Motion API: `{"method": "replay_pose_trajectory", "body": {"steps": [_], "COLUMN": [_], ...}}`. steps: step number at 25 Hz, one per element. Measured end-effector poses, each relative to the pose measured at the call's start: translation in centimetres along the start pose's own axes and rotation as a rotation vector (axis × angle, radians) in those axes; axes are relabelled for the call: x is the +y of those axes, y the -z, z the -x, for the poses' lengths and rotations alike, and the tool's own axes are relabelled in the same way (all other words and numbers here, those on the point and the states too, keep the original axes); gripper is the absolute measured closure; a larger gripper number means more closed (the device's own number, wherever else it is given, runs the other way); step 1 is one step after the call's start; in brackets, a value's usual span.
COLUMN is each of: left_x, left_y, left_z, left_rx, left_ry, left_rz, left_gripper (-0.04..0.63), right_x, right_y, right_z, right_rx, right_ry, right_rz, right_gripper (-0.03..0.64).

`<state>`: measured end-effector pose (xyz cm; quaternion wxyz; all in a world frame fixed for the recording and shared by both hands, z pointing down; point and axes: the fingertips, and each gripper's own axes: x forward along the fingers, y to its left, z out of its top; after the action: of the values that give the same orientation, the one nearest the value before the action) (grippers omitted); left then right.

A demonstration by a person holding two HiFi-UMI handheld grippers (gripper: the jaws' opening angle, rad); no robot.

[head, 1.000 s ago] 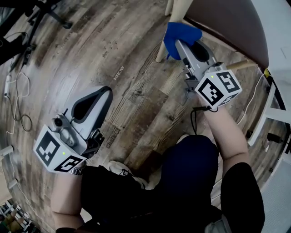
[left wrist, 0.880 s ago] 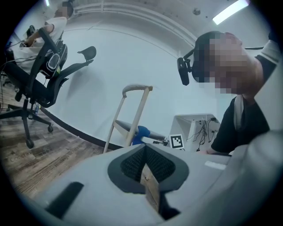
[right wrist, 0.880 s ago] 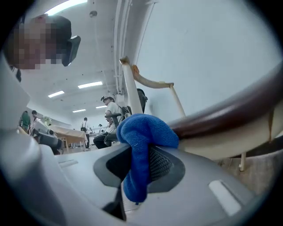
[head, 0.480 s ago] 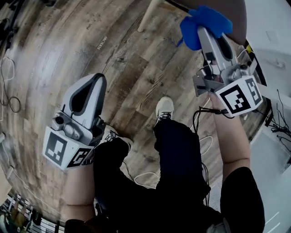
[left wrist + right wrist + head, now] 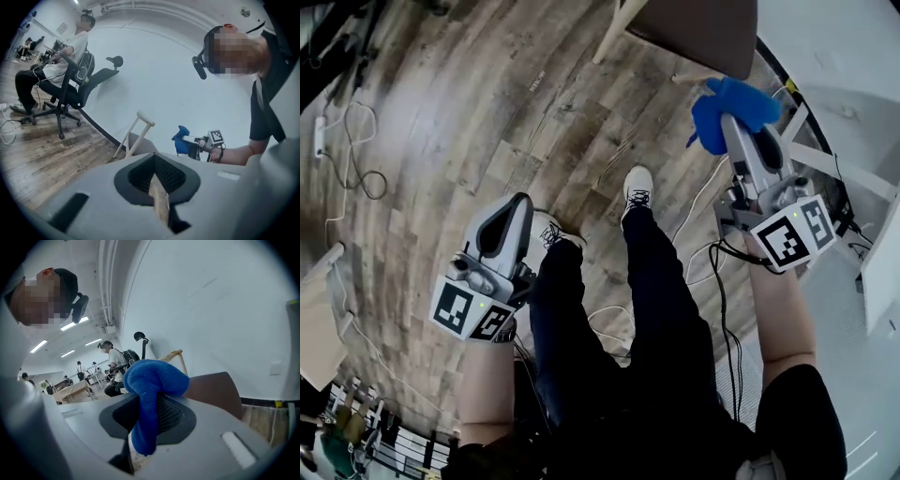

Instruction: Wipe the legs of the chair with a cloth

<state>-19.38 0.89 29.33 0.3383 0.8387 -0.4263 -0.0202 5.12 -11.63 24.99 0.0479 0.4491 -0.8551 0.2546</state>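
Note:
In the head view my right gripper [image 5: 724,120] is shut on a bunched blue cloth [image 5: 727,108], just below the brown chair seat [image 5: 703,33] and apart from it. One pale wooden chair leg [image 5: 612,26] shows at the top, well left of the cloth. My left gripper [image 5: 517,202] is shut and holds nothing, low on the left beside my leg. In the right gripper view the cloth [image 5: 151,380] drapes over the jaws, with the seat [image 5: 216,391] and a wooden leg [image 5: 181,360] behind it. The left gripper view shows the chair [image 5: 137,136] and the cloth [image 5: 181,140] in the distance.
White and black cables [image 5: 347,159] lie on the wood floor [image 5: 469,103] at the left and around my feet. White frame parts [image 5: 825,159] and a wall stand at the right. A person sits on a black office chair [image 5: 70,93] farther off.
The view has drawn back from the chair. My right gripper with the cloth has left the chair leg and now sits lower right of the seat. The left gripper has shifted right.

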Motion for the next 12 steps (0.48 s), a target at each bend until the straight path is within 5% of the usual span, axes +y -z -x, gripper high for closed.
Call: {"method": "replay_pose_trajectory", "body": {"steps": [6,12], "left_x": [-8.5,-18.3], "left_y": [-8.7,-13.6], "left_z": [4.7,8.3], "left_rx": [0.019,0.167], "left_ry": [0.078,0.266], "left_rz": [-0.019,-0.136], "left_gripper": [0.591,0.591], "right_x": [9.5,19.0], "right_y": [-6.1,-11.1], "right_z": [6.1,13.9], "right_rx": [0.000,-0.070], "right_ry": [-0.003,0.006], "right_rz": [-0.044,-0.075], "right_gripper": [0.526,0.526]}}
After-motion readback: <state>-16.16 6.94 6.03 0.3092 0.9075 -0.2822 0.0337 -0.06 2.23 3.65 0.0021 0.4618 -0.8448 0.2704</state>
